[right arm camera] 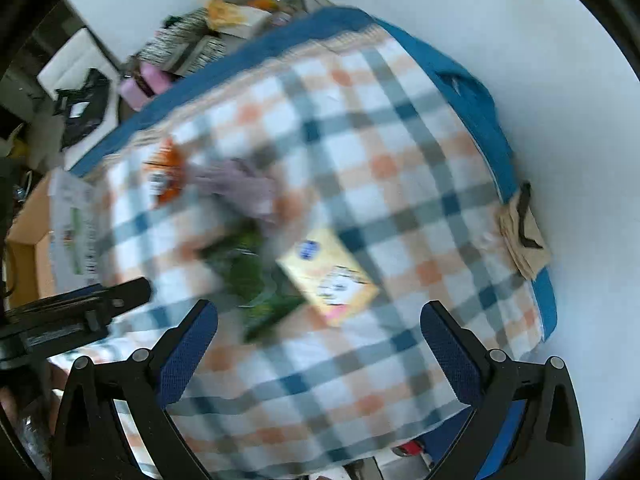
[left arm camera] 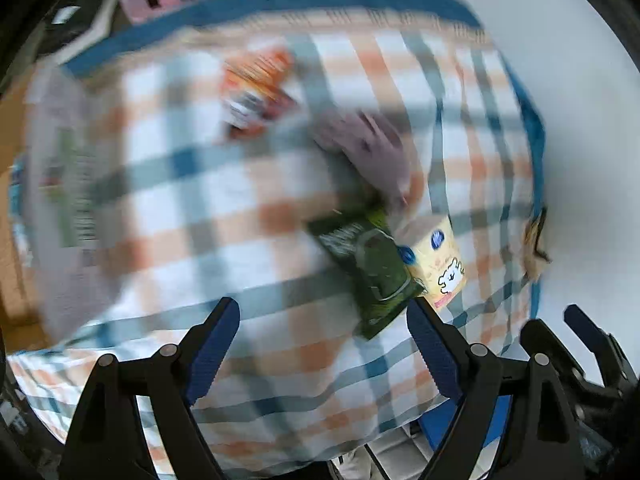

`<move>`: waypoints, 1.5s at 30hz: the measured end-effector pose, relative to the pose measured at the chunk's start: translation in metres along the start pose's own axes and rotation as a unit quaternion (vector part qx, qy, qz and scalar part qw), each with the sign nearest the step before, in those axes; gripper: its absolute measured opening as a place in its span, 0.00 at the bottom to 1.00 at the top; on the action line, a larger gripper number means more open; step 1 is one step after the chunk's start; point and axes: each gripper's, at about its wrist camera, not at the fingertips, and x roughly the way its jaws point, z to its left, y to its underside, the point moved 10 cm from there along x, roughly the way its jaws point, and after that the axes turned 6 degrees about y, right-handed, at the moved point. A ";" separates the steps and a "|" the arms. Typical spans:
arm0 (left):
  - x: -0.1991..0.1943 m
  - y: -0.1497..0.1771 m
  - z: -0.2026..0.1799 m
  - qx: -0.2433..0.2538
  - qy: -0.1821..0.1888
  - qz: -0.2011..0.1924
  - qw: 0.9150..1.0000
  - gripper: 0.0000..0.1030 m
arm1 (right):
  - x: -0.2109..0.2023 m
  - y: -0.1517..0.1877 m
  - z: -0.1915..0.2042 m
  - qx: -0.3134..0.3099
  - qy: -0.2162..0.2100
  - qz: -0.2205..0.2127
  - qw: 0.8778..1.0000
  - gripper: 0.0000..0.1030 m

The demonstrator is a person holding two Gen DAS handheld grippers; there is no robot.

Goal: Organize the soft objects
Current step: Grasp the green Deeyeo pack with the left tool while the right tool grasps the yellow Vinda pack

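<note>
A checked blanket in white, orange and teal covers a blue-edged mattress. On it lie a dark green pack, a yellow pack with a cartoon print, a crumpled mauve cloth and an orange-red packet. The same green pack, yellow pack, mauve cloth and orange packet show blurred in the right wrist view. My left gripper hangs open above the blanket, just short of the green pack. My right gripper is open too, nothing between its fingers.
A white box with green print lies at the blanket's left edge beside a cardboard carton. A tan folded bag rests at the mattress's right edge. Clutter with a pink box sits past the far end. White floor surrounds the mattress.
</note>
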 end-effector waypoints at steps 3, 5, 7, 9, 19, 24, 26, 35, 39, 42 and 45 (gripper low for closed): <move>0.043 -0.003 -0.019 0.009 -0.012 0.039 0.999 0.83 | 0.025 0.000 -0.022 0.007 -0.003 0.019 1.000 0.99; 0.066 -0.007 -0.027 0.005 -0.018 0.057 0.998 0.83 | 0.039 0.004 -0.035 0.012 0.001 0.033 0.999 0.98; 0.082 -0.008 -0.030 0.002 -0.024 0.071 0.997 0.83 | 0.051 0.007 -0.043 0.012 -0.003 0.044 0.999 0.96; 0.096 -0.008 -0.029 -0.002 -0.031 0.082 0.996 0.83 | 0.062 0.010 -0.046 0.007 -0.013 0.054 0.998 0.96; 0.094 0.000 0.009 0.000 -0.080 0.064 0.995 0.33 | 0.094 0.014 -0.011 -0.054 -0.041 0.092 0.993 0.96; 0.067 0.002 0.038 -0.013 -0.098 0.042 0.994 0.32 | 0.118 0.011 0.016 -0.086 -0.044 0.114 0.989 0.96; 0.066 0.001 0.049 -0.024 -0.102 0.041 0.994 0.32 | 0.128 0.011 0.024 -0.094 -0.045 0.124 0.987 0.96; 0.077 -0.005 0.070 -0.045 -0.093 0.051 0.993 0.33 | 0.164 0.011 0.039 -0.119 -0.017 0.159 0.980 0.85; 0.079 -0.009 0.072 -0.049 -0.091 0.054 0.993 0.33 | 0.174 0.007 0.040 -0.116 -0.016 0.173 0.978 0.81; 0.084 -0.010 0.064 -0.050 -0.090 0.054 0.993 0.32 | 0.176 0.005 0.042 -0.115 -0.017 0.175 0.978 0.79; 0.084 -0.011 0.064 -0.050 -0.090 0.049 0.994 0.32 | 0.175 0.004 0.044 -0.117 -0.014 0.172 0.978 0.77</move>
